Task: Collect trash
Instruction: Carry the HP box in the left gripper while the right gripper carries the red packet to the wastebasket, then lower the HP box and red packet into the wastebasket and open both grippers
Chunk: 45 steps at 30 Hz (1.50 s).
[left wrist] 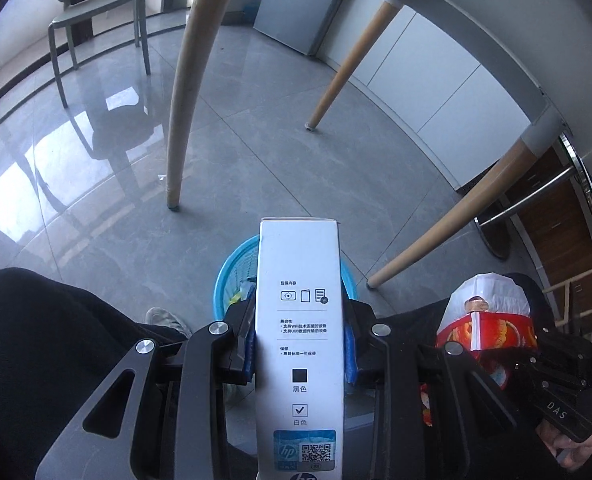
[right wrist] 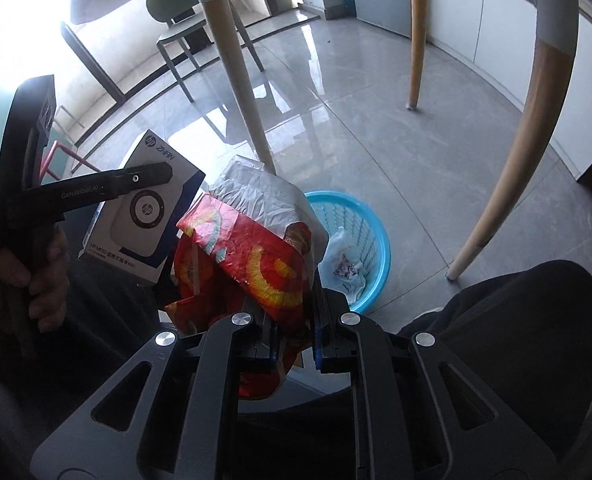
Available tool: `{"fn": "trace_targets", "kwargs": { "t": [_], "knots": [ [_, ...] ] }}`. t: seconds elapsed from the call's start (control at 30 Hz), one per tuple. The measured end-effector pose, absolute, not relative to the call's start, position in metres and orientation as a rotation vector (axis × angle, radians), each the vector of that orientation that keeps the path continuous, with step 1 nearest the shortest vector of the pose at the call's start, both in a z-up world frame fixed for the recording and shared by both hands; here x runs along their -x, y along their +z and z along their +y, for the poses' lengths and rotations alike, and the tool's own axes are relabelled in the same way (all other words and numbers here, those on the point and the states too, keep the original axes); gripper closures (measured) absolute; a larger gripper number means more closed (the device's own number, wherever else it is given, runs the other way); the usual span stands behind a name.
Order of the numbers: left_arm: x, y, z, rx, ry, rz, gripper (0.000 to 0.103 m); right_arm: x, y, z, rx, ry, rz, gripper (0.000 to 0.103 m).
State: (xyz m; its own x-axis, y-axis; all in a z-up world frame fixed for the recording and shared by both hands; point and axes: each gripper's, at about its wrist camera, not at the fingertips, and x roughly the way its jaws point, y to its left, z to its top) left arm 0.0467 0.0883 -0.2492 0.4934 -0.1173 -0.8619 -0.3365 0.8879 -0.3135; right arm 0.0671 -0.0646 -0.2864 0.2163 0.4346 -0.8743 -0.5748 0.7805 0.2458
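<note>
So the left gripper [left wrist: 299, 344] is clamped across the narrow sides of a tall white HP box [left wrist: 299, 320], jaws only as wide as the box. The blue basket [left wrist: 226, 280] sits on the floor just ahead of and below its fingertips, mostly hidden behind the box. Risk here, I think: the box is long and held near one end, so it could pivot in the pads or land across the rim instead of dropping in.

Over on the right, the right gripper [right wrist: 294, 340] is pinched nearly closed on a crumpled red snack bag [right wrist: 256, 256] with a silver lining. The basket [right wrist: 379, 232] is ahead and to its right, so it isn't really above the opening. The foil is slick and bunched, so it might slide out early or catch on a finger at release. The two tools are also close together, so they could bump.

Hard to tell: how full the basket is. I only see a crumpled plastic wrapper [right wrist: 343, 264] inside, and the bag's lower end is hidden behind the fingers.
</note>
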Motion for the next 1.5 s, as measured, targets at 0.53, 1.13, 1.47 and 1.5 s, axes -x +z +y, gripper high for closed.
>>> {"fn": "trace_targets", "kwargs": {
  "t": [0.53, 1.13, 1.47, 1.5],
  "knots": [
    [-0.089, -0.288, 0.092, 0.504, 0.145, 1.159, 0.073, -0.117, -0.351, -0.040, 0.096, 0.577, 1.326, 0.092],
    [-0.128, -0.338, 0.088, 0.475, 0.114, 1.272, 0.073, -0.166, -0.448, -0.006, 0.072, 0.468, 1.537, 0.092],
    [-0.130, -0.336, 0.086, 0.450, 0.091, 1.242, 0.055, -0.172, -0.458, -0.013, 0.065, 0.409, 1.562, 0.072],
    [-0.131, -0.337, 0.087, 0.455, 0.098, 1.245, 0.055, -0.173, -0.460, -0.014, 0.068, 0.404, 1.568, 0.068]
  ]
}}
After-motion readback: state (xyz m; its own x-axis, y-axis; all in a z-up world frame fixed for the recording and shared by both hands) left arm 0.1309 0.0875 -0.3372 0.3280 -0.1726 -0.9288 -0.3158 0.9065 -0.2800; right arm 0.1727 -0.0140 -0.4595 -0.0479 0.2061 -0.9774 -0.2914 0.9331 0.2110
